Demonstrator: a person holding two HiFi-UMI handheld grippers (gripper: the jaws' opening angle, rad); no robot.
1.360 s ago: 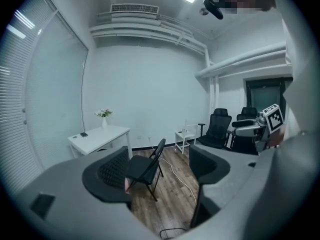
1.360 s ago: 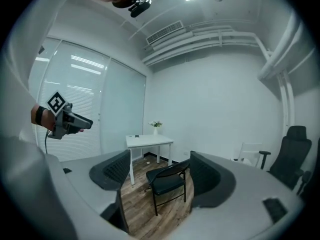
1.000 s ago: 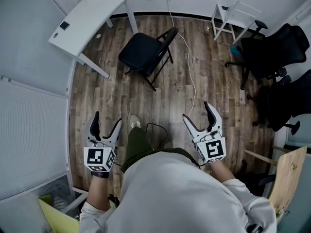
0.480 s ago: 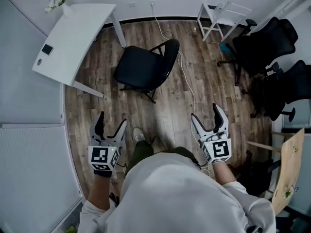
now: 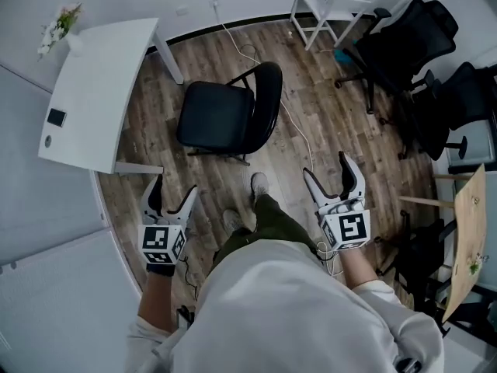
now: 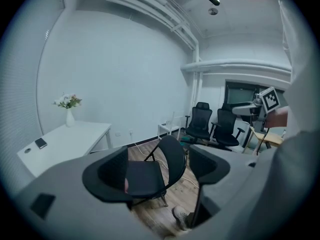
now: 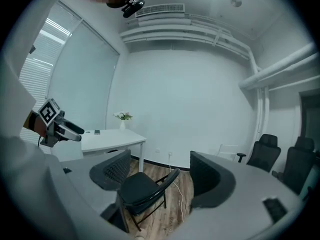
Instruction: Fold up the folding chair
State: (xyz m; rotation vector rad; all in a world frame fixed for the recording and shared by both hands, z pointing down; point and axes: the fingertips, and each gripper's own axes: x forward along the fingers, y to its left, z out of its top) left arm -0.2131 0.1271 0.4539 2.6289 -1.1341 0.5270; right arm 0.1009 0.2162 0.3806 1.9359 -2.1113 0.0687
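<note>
The black folding chair [image 5: 221, 119] stands unfolded on the wood-plank floor [image 5: 334, 123], at about 12 o'clock from the person in the head view. It has a flat, padded, rounded-square seat, a curved, padded backrest on its right side and a thin black metal tube frame with crossed legs. It is well apart from both grippers.

The left gripper [image 5: 172, 195], at 8 o'clock in that view, has its jaws spread apart with nothing between them. The left gripper view shows only the far-off chair in the gap between the dark textured pads. The right gripper [image 5: 328, 171], at 4 o'clock, is likewise wide open and empty, and its own view frames the chair's seat and backrest beyond the jaws. Each gripper carries a white cube with square black markers.

A smooth white bench [image 5: 101, 76] with a rounded corner stands at 10 o'clock, just beside the chair. It carries a small white vase of flowers [image 5: 60, 23] and a small dark flat device [image 5: 56, 117]. A thin white cable [image 5: 293, 130] winds over the floor at 1 o'clock, passing close to the chair's backrest. Black mesh-backed office chairs [image 5: 404, 41] on castors cluster at 2 o'clock, near a white tube-frame rack [image 5: 322, 6]. The person's pale shoe [image 5: 258, 183] is planted between the grippers.
</note>
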